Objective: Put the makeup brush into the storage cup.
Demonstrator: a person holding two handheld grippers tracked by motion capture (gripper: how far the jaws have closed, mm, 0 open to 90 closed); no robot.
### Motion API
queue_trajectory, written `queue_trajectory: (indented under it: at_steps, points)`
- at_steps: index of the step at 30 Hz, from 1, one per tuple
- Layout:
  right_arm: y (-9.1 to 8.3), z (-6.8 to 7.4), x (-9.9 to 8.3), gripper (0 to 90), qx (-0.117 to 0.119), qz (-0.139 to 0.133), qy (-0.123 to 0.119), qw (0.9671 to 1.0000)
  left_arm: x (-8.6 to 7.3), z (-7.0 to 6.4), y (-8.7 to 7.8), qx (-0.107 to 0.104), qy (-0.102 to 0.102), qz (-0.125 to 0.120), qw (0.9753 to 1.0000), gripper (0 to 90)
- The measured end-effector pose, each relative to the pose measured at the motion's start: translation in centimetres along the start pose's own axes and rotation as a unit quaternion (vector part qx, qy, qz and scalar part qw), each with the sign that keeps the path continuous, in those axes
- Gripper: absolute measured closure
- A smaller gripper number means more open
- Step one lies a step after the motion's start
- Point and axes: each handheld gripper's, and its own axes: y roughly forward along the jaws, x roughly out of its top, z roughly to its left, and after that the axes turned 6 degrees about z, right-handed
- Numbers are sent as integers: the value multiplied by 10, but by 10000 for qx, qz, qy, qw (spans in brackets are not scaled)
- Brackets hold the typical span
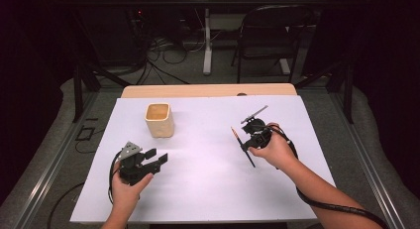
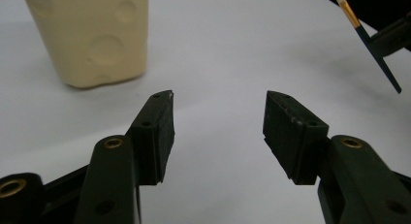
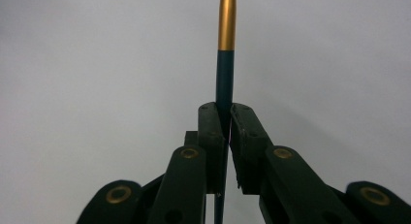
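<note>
Currently right gripper [image 1: 251, 131] jaws pinch the slim dark-blue pencil with gold end [image 3: 225, 73] above the white table sheet [image 1: 208, 189]; left gripper [image 2: 218, 122] jaws spread, near the cream square plastic cup [image 1: 159, 120].

Your right matt black plastic claw [image 3: 227, 136] grips a smooth dark-blue pencil with a glossy gold metallic end [image 3: 224, 83], near the matt cream plastic-looking cup [image 1: 159, 120] on the counter's matt white sheet [image 1: 208, 179].

White tabletop sheet [image 1: 208, 189] across centre of frame, wooden table edge [image 1: 208, 90] along its far side, black folding chair [image 1: 270, 35] at upper right, tangled cables [image 1: 163, 53] on floor at upper centre, white table leg [image 1: 207, 40] beside them.
</note>
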Motion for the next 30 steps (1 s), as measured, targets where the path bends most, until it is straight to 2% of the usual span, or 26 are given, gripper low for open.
queue_trajectory:
  at_steps: [1, 2, 3, 4, 5, 10, 11, 18, 19, 24, 25, 30]
  points:
    - [-10, -1, 0, 837, -9, 254, -134, 9996, 1, 0, 0, 6, 25, -12, 10000, 462]
    - [-4, -1, -3, 837, 84, -432, -74, 9990, 2, 0, 0, 29, 59, 3, 10000, 468]
    - [-16, -2, -1, 837, 38, 97, -172, 9998, 4, 0, 1, 18, 73, 41, 10000, 471]
    - [-20, -3, -1, 837, 57, 124, -294, 9995, 4, 0, 1, 18, 73, 41, 10000, 471]
    - [-16, -1, -3, 837, 131, -441, -212, 9987, 7, -1, 2, -17, 92, 65, 9999, 476]
    - [-25, 0, -3, 837, 250, -592, -335, 9974, 15, -7, 3, -123, 159, 35, 9998, 482]
    - [-27, 2, -3, 837, 318, -703, -434, 9961, 20, -11, 5, -170, 209, 25, 9996, 482]
    - [-27, 8, -1, 837, 320, -852, -577, 9942, 28, -20, 11, -283, 332, 85, 9990, 491]
    - [-28, 10, -1, 836, 351, -980, -612, 9927, 29, -21, 11, -312, 325, 75, 9990, 492]
    - [-32, 14, -2, 837, 352, -1145, -732, 9901, 38, -26, 14, -425, 358, 34, 9984, 513]
    - [-35, 15, -3, 837, 423, -1275, -729, 9882, 41, -30, 15, -487, 397, 25, 9980, 513]
    - [-37, 17, -3, 836, 460, -1376, -816, 9861, 45, -40, 19, -642, 432, 21, 9970, 520]
